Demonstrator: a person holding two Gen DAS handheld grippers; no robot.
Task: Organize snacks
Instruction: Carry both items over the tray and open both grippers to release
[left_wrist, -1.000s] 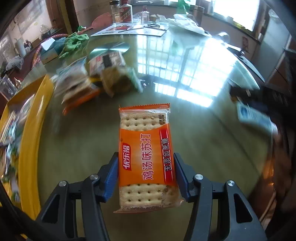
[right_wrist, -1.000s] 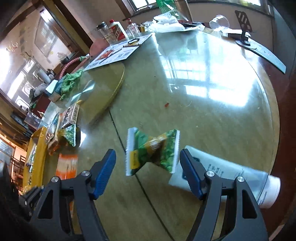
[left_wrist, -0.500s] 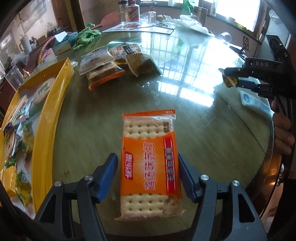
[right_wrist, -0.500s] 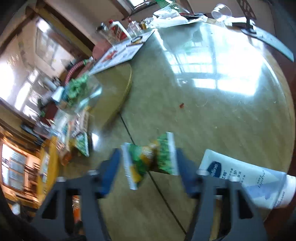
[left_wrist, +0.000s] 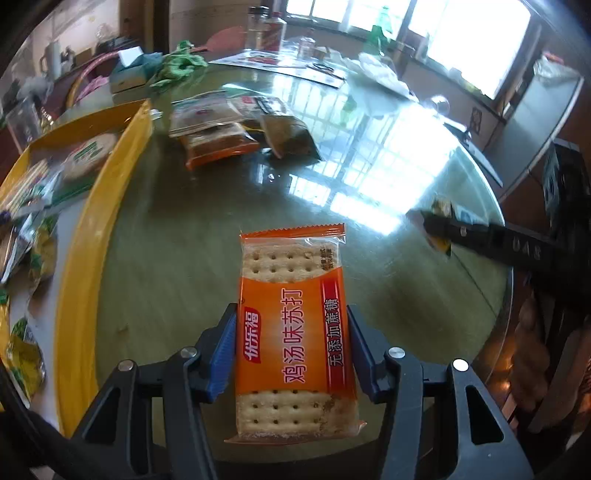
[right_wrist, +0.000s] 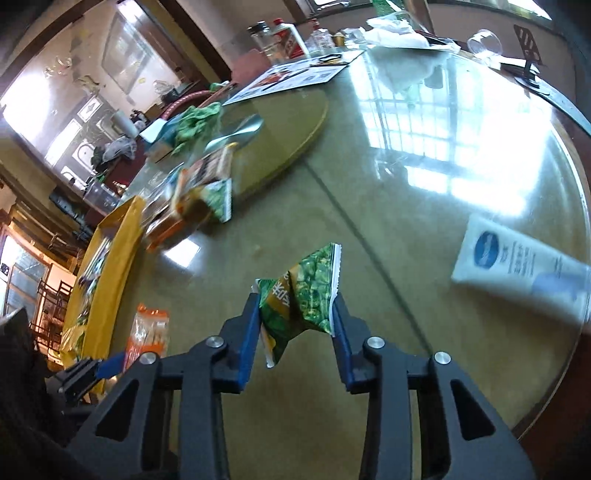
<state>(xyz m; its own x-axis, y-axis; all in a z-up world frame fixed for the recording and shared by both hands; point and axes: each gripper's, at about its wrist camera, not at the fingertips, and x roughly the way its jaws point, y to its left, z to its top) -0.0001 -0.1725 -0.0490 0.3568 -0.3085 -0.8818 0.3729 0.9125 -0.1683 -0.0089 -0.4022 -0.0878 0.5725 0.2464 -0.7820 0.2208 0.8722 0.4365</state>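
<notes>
Since a second ago, right tongs (right_wrist: 295, 325) clamped onto green snack packet (right_wrist: 304, 295); left tongs (left_wrist: 291, 350) gripped cracker packet (left_wrist: 295, 332). Yellow tray (left_wrist: 92, 240) part-filled; pile of snack packets (left_wrist: 236, 129) left on surface (left_wrist: 388, 295).

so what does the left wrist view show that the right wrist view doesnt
Only the left wrist view shows the cracker pack's printed face, clamped in the left gripper, and the snacks lying inside the yellow tray.

Only the right wrist view shows the white tube on the table and the green packet up close, squeezed in the right gripper.

Both show the glass table, the tray, the snack pile beside it, and each other's gripper at the frame edge.
</notes>
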